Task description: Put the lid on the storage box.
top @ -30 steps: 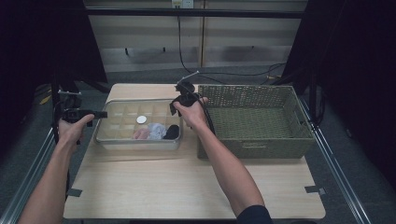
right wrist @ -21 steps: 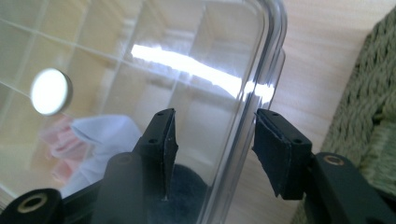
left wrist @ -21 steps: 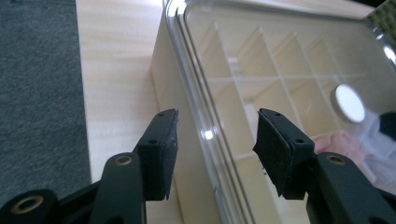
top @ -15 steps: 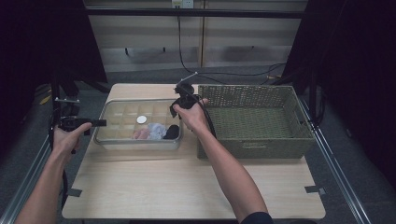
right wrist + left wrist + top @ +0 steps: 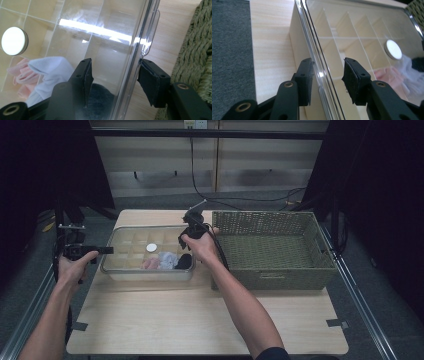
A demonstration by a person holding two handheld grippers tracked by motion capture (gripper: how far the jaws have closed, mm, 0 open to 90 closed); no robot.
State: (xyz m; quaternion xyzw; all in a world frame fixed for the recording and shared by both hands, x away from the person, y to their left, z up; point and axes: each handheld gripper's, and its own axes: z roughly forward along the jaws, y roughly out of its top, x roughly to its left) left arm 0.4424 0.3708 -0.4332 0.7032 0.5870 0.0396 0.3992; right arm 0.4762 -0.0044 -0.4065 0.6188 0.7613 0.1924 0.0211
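The clear box (image 5: 147, 254) sits on the table (image 5: 200, 320), just at 9 o'clock of the basket (image 5: 272, 250). Its transparent lid (image 5: 362, 27) is on, with a white knob (image 5: 151, 248) on top. Under the lid, in the divided cells, lie rolled socks: pink (image 5: 21, 75), white (image 5: 50, 68) and dark (image 5: 97, 100).

The left gripper (image 5: 102, 250) is at the box's 9 o'clock end. Its jaws have just been closing, and they straddle the lid's edge at half width; the left gripper view shows one pad close to the rim and the other apart from it, so there is no grip yet. The right gripper (image 5: 113, 80) is at the 3 o'clock end, jaws half open on either side of the lid's edge beside its small tab (image 5: 151, 32), with gaps on both sides.

The likely step is lifting the lid by both ends. The main risk is an uneven pinch. If one gripper closes and rises before the other has bitten, the lid may tilt, jam, or drag the light box along the table. The slick plastic rim could also slip from the pads. On the right, the outer jaw is near the basket wall and may snag on the weave.
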